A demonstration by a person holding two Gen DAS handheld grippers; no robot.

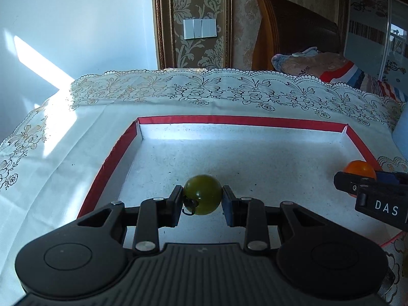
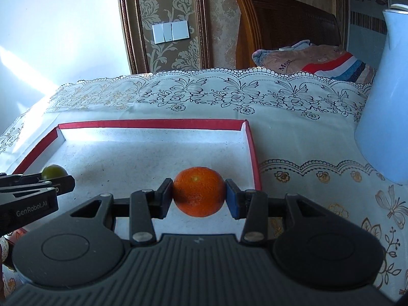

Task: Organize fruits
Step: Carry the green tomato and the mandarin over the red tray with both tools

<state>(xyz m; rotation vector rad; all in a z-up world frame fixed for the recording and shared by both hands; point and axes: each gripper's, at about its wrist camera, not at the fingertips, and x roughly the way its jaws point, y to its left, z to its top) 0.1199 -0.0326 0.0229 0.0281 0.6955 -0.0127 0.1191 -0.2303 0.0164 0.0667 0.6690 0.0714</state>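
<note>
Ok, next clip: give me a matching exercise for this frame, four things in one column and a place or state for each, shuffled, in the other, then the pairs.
Things:
1. round green fruit
2. round orange fruit
3. shallow red-rimmed white tray
4. pale blue ceramic jug

Places or states:
A. standing on the lace tablecloth, to the right of the tray
B. clamped in the right gripper
C. lying on the cloth, nothing resting on its floor
D. clamped in the left gripper

Pairs: 1-D, 2-B, 3-C, 4-A
</note>
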